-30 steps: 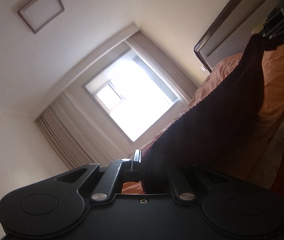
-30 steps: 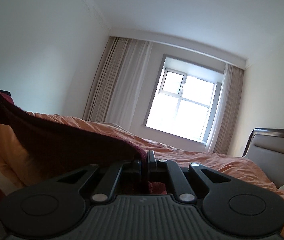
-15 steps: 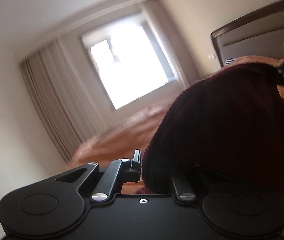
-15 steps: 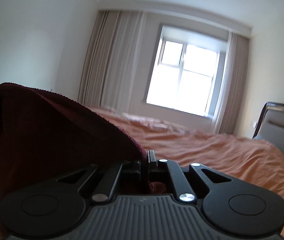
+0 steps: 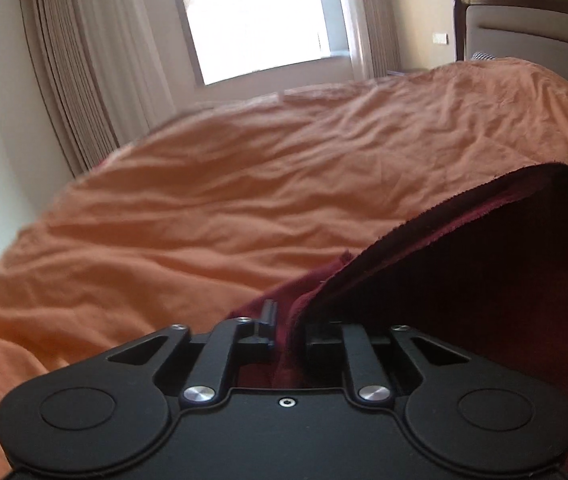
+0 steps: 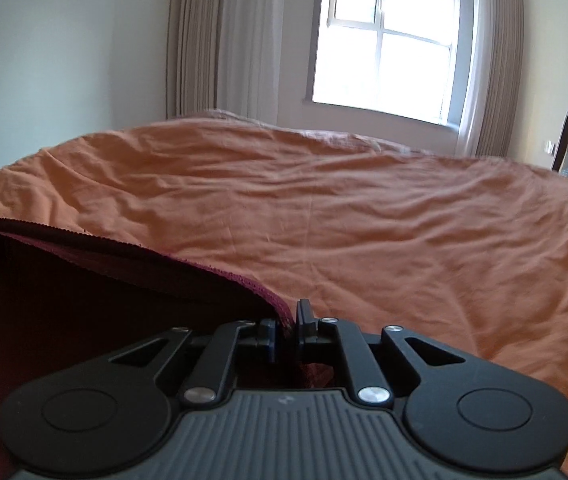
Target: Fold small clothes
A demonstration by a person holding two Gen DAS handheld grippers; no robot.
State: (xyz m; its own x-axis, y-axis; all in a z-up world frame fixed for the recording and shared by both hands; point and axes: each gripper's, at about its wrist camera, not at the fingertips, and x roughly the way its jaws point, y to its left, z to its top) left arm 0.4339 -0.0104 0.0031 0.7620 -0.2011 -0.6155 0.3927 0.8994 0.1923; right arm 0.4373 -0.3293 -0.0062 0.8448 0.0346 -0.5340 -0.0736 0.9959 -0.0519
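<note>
Fabric everywhere: dark maroon cloth (image 5: 484,292), soft and napped with a fuzzy raw-looking edge, stretched between both grippers above rumpled orange bedding (image 5: 244,184). Left gripper (image 5: 288,330): black fingers slightly apart, one corner of cloth bunched between, grip itself unclear. Right gripper (image 6: 286,330): fingers nearly together, pinching the opposite corner, frayed hem poking through. Beyond: pleated beige curtains (image 6: 220,36), bright window (image 6: 388,36), padded headboard (image 5: 532,32) framed in dark wood.

Your left gripper (image 5: 286,326) is level, its jaws a little apart with fabric pinched between them. Your right gripper (image 6: 287,322) sits level too, jaws nearly closed on a fold, both pointing forward side by side.
</note>
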